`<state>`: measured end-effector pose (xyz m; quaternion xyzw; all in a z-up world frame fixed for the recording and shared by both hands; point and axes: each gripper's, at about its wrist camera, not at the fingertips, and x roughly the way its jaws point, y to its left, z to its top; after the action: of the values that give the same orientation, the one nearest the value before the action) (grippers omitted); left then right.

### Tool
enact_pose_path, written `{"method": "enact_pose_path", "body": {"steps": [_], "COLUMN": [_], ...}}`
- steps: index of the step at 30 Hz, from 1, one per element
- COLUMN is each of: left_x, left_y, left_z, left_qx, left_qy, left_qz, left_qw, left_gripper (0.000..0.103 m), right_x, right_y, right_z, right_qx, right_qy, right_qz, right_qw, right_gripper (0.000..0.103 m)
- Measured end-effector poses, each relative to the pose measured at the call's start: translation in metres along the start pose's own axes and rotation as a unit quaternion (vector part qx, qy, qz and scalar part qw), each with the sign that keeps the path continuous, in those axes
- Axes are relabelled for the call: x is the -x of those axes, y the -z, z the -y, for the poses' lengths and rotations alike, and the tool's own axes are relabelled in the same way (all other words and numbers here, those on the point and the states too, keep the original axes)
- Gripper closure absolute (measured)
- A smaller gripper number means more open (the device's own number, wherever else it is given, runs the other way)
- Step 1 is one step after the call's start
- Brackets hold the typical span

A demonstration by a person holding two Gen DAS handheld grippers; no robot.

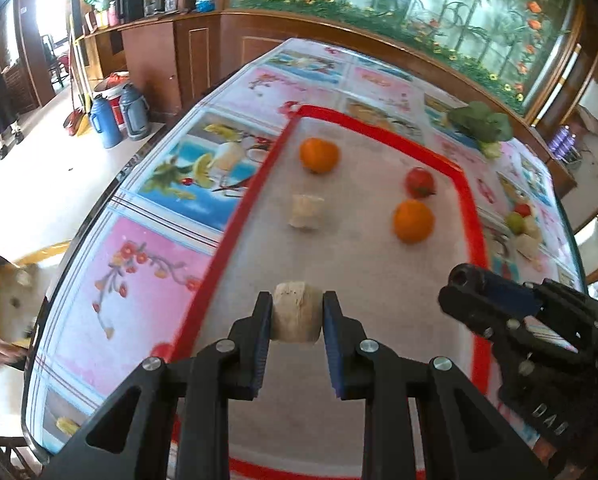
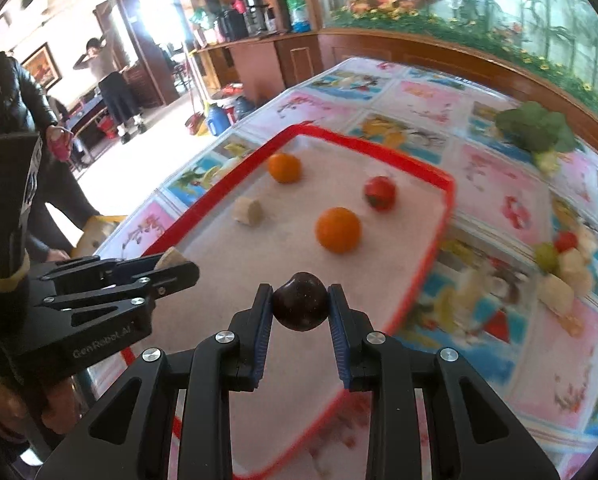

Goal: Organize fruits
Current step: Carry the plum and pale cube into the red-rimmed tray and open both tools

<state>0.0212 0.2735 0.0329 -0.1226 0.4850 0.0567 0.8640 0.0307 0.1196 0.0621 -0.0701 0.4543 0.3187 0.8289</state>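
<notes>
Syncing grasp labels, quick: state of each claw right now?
Left claw: closed on the pale beige chunk, above the red-rimmed tray.
Right claw: closed on the dark round fruit.

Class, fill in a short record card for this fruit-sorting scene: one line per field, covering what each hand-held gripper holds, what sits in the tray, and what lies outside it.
left hand-held gripper: shut on a pale beige cut fruit chunk
right hand-held gripper: shut on a dark purple round fruit
container: white tray with a red rim
in tray: two round oranges, one red tomato, one beige chunk
outside tray: green leafy vegetable, small pile of mixed pieces
surface: patterned pink and blue tablecloth
</notes>
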Motion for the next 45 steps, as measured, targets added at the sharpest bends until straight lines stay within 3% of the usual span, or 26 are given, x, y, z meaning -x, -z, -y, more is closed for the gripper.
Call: {"method": "enact_pose_path", "body": {"steps": [10,27,30,41,45], "left_x": [-0.018,-0.024,-0.024,-0.009,-0.001], "left_y": [-0.004,-0.005,-0.005,0.004,0.008], "left_z": [-0.012,-0.010,-0.009,0.002,0.006], "left_qx": [-0.004,-0.022,-0.023,-0.029,-0.028], "left_qy": [-0.011,-0.029,-0.034,-0.058,-0.065], "left_qz": [-0.010,-0.010,-0.011,0.008,0.013], "left_qw": [0.9999,0.9993,0.9991,0.9979,0.9974], "left_gripper": [0.076,0.075,0.074,0.045,0.040], "right_x": [-0.043,-0.060,-0.059,-0.042,-0.027], "right_y": [-0.008,-0.010,-0.009,-0.001,0.004], "right_z": [-0.010,-0.011,-0.009,-0.005,-0.004], "right_qx": [0.004,0.005,0.004,0.010,0.012], "right_qy": [0.014,0.033,0.035,0.042,0.039], "right_qz": [-0.026,-0.048,-0.048,-0.049,-0.042], "right_qw": [1.000,0.998,0.998,0.998,0.998], "right_gripper": [0.076,0.075,0.069,0.068,0.068]}}
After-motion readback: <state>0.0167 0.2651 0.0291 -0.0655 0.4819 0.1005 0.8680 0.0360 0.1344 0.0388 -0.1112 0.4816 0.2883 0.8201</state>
